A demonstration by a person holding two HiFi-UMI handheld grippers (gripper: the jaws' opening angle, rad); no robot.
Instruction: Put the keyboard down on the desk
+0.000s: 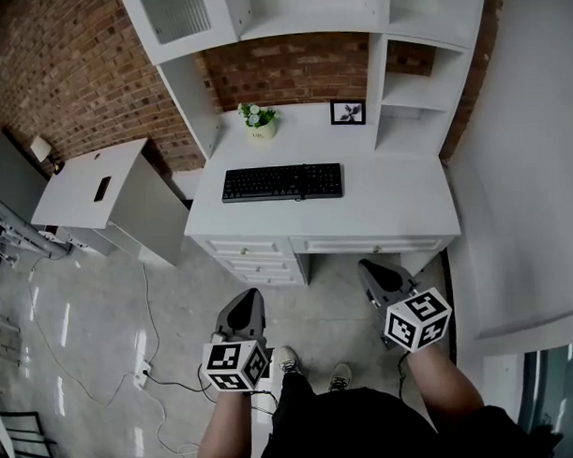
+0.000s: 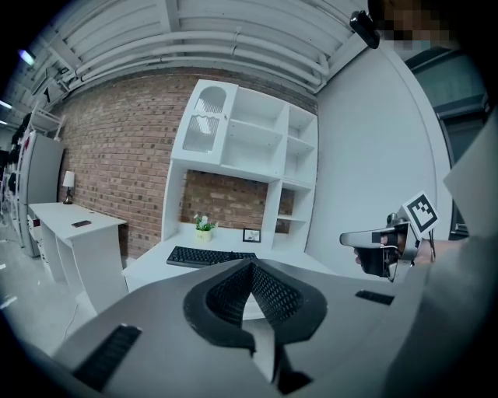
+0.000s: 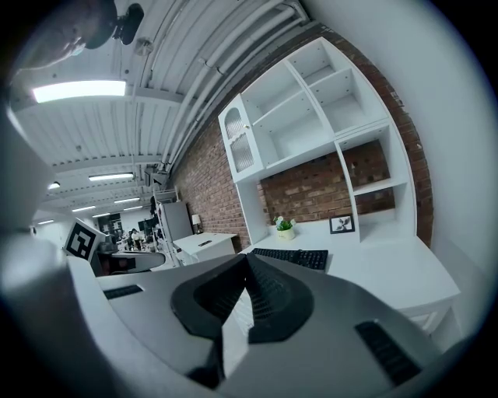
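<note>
Lying flat on the white desk with drawers [image 1: 389, 206], the long black computer keyboard [image 1: 282, 182] is sitting near the middle of the top, its long side running parallel to the front edge. Behind it, a small green plant in a pale pot [image 1: 257, 120] and a black-framed picture [image 1: 347, 112] are standing against the red brick wall [image 1: 290, 68]. The person is standing in front of the desk, holding both tools over the glossy floor [image 1: 93, 333], well apart from the keyboard. The grey left gripper [image 1: 252, 294] is pointing towards the drawers with its jaws pressed together on nothing. The grey right gripper [image 1: 367, 266] is doing likewise, its jaws meeting with nothing between them.
</note>
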